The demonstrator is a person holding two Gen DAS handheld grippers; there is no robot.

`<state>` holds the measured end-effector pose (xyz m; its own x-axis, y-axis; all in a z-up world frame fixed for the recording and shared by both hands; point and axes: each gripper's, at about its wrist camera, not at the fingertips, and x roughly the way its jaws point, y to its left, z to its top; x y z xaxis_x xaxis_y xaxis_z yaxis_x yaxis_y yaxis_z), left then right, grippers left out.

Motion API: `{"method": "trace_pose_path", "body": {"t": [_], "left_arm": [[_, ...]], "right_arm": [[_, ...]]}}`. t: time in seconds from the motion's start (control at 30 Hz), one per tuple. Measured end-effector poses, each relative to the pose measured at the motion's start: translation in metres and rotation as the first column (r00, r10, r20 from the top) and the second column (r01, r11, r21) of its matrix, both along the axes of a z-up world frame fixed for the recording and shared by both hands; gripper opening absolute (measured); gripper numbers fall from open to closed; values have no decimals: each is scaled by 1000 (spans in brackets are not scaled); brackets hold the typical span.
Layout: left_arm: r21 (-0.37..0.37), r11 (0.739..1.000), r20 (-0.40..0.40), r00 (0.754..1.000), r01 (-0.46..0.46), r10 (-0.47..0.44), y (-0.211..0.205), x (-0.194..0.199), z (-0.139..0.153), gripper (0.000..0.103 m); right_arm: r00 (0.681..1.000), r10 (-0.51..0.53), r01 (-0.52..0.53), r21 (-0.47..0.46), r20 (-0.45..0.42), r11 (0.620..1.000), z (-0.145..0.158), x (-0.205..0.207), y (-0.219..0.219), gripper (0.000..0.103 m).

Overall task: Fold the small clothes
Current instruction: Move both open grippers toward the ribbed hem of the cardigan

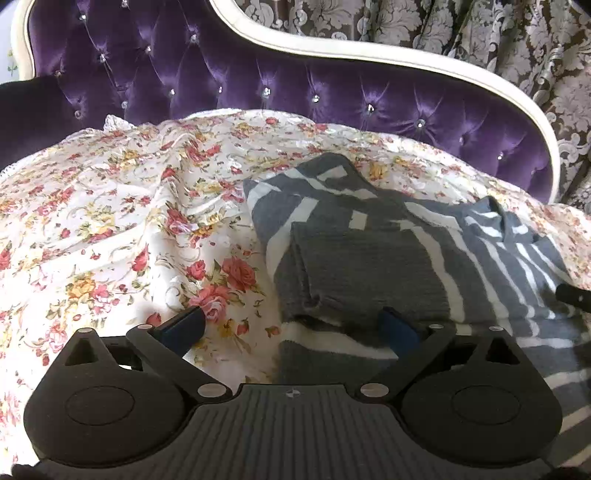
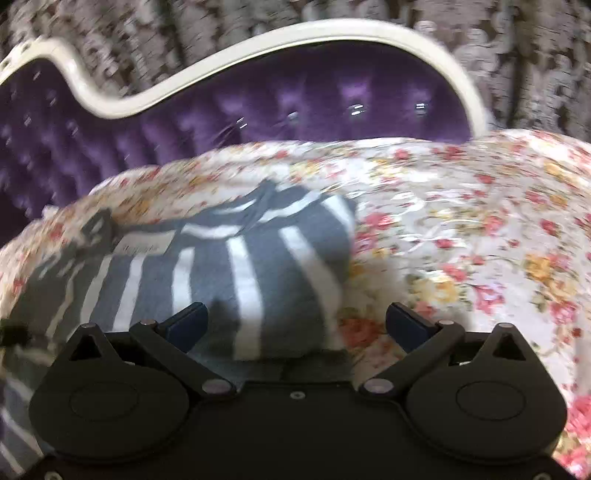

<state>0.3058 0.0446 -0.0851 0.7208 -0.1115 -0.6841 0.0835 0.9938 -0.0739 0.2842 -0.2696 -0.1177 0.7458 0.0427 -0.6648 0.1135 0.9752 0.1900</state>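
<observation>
1. Right now the grey-and-white striped garment (image 1: 369,251) lies on the floral bedspread (image 1: 110,221), right of centre in my left view, partly folded, with a plain grey panel doubled over its near-left part.
2. Seen from my right side, the same garment (image 2: 221,266) sits left of centre, its stripes running away toward the far side; that view is smeared, so I cannot read its fine detail.
3. My left gripper (image 1: 291,325) stands wide open and holds nothing. Its left finger is over bare bedspread, its right finger over the garment's near edge, which I judge lines me up with the folded panel's left border.
4. My right gripper (image 2: 295,325) is likewise spread and empty, straddling the garment's near-right corner, left finger above cloth, right finger above bedspread.
5. Both jaws bracket opposite near corners, probably so the next fold can be lifted evenly.
6. Beyond the bedspread rises the purple tufted headboard (image 1: 258,85) with its cream frame, and patterned curtains (image 1: 480,33) hang behind.
</observation>
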Motion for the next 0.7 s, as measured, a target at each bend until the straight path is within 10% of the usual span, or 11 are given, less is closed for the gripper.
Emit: {"method": "trace_pose_path", "body": {"t": [0.43, 0.7], "left_arm": [[100, 995, 140, 990, 11, -25, -1, -35, 23, 101], [-82, 994, 154, 984, -79, 91, 34, -78, 53, 101]], "right_arm": [[995, -88, 88, 4, 47, 996, 11, -11, -20, 102], [987, -43, 39, 33, 156, 999, 39, -43, -5, 102]]}}
